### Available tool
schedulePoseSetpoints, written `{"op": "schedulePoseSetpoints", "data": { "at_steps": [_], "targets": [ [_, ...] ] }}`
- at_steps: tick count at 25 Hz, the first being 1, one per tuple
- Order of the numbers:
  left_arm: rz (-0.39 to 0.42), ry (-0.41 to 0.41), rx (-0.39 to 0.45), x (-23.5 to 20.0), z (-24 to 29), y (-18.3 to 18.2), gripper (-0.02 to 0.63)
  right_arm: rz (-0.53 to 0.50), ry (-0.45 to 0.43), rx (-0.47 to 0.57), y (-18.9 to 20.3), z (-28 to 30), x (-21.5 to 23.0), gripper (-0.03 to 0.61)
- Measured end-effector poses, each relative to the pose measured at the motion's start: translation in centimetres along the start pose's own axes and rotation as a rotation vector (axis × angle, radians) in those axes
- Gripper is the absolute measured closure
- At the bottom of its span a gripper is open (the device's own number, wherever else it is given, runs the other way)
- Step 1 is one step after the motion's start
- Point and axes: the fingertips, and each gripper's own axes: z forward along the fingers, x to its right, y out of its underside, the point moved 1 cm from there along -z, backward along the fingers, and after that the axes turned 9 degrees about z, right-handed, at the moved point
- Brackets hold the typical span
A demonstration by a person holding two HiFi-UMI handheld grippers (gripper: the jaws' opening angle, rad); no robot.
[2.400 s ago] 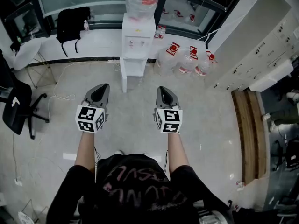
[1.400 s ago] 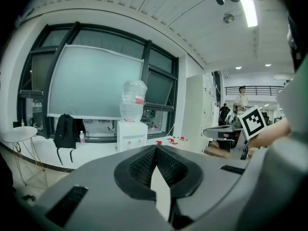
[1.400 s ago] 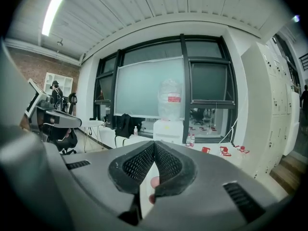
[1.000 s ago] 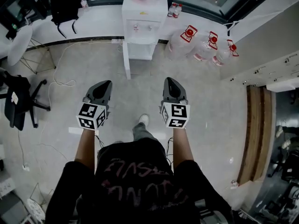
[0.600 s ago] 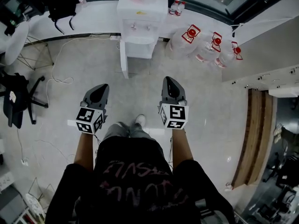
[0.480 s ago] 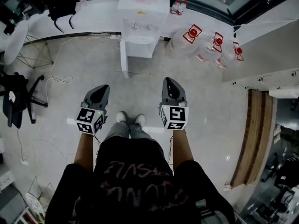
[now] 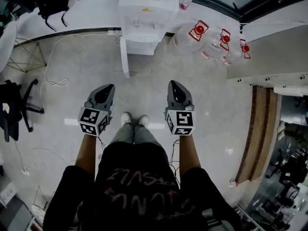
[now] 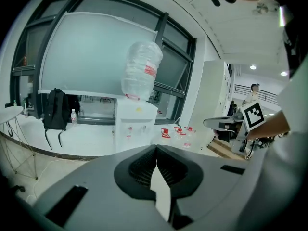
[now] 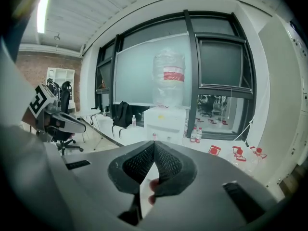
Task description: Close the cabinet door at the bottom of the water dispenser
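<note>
Finding: the person has walked closer to the water dispenser (image 7: pixel 144 18), which now looms larger ahead but is still well apart from the 2 grippers. Its cabinet door (image 7: pixel 124 57) stands open at the bottom. Left gripper (image 7: pixel 108 87) and right gripper (image 7: pixel 173 84) have their jaws pressed together and hold nothing. The approach is unfinished and the door untouched.

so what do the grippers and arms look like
Both the left gripper and right gripper are grey, tapering to a point, with black ribbed pads inside. Each carries a white cube printed with black square markers. Thin dark cables trail from them. The person wears a black short-sleeved shirt with faded lettering; forearms are bare.
</note>
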Motion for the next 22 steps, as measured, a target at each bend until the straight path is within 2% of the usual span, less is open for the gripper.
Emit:
{"op": "schedulePoseSetpoints", "data": {
  "at_steps": [6, 9, 13, 22],
  "targets": [
    [-0.015, 0.030, -0.026, -2.8, 2.2, 3.9, 0.598, -0.026, 0.024, -0.058, 2.8, 3.2, -1.0, 0.566],
    [-0.037, 0.043, -0.051, -3.3, 3.8, 6.2, 0.598, -0.025, 0.024, -0.056, 3.7, 4.9, -0.6, 0.566],
    [-0.043, 0.054, -0.079, -4.0, 6.9, 9.0, 0.598, -0.026, 0.028, -0.064, 5.6, 8.0, 1.4, 0.566],
    [-0.061, 0.030, -0.139, -5.7, 15.5, 17.8, 0.598, -0.012, 0.016, -0.117, 13.8, 16.6, 6.8, 0.565]
  ]
}}
